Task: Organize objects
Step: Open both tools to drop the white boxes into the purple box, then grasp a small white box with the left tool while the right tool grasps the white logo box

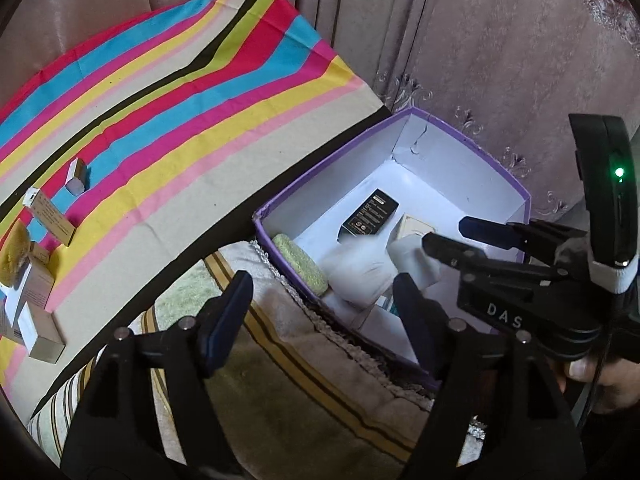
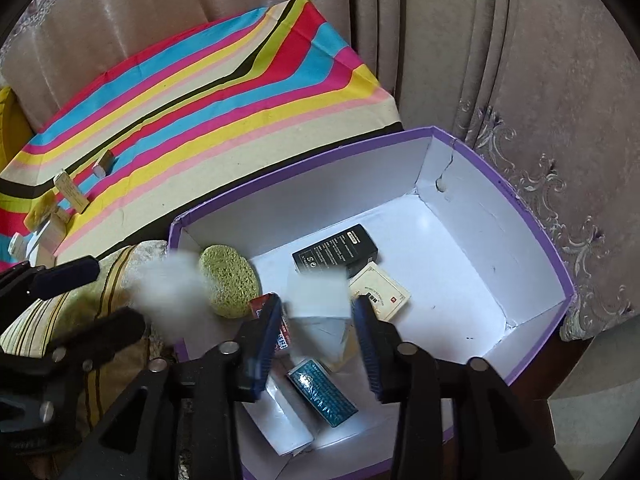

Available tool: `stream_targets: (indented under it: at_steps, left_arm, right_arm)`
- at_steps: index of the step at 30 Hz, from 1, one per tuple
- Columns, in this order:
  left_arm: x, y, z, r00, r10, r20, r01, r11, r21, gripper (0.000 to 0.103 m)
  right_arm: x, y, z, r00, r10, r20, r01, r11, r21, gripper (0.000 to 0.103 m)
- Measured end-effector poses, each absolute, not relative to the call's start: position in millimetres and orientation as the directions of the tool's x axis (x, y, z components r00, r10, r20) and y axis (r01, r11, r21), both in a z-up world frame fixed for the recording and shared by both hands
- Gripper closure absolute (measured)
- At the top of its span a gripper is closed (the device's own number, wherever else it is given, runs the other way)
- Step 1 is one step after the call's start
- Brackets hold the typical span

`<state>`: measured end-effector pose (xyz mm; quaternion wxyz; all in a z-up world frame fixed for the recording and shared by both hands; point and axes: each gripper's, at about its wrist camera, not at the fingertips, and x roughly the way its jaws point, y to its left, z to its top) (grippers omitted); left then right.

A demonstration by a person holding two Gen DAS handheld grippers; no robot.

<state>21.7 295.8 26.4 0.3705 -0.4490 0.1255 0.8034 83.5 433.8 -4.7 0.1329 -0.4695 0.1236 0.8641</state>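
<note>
A purple box with a white inside holds a green sponge, a black box, a cream box, a teal box and a white box. My right gripper is open above it. A blurred pale box sits in mid-air between its fingertips, clear of the pads. My left gripper is open at the purple box's near left corner. A blurred white lump hangs just beyond its tips. The left gripper also shows at the left edge of the right wrist view.
A table under a striped cloth stands left of the box. Small cardboard boxes, a short cylinder and a yellow sponge lie at its left end. Curtains hang behind. A striped cushion lies under the box.
</note>
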Motion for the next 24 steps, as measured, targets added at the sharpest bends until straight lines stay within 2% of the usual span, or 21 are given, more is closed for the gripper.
stream_targets:
  at_steps: [3, 9, 24]
  left_arm:
    - [21.5, 293.4, 27.7, -0.334, 0.472, -0.816, -0.702, -0.702, -0.119, 0.025]
    - [18.4, 280.2, 29.3, -0.368, 0.442, -0.818, -0.674, -0.733, -0.093, 0.024]
    - [-4.1, 210.1, 32.1, -0.476, 0.352, -0.806, -0.524, -0.849, -0.061, 0.024]
  right_arm:
    - [82.4, 432.7, -3.9, -0.526, 0.111, -0.843, -0.347, -0.933, 0.094, 0.046]
    - [76.6, 422.3, 1.0, -0.529, 0.103, -0.842, -0.329, -0.94, 0.092, 0.037]
    - [58.1, 368.0, 10.5, -0.529, 0.094, -0.843, -0.241, -0.97, 0.043, 0.036]
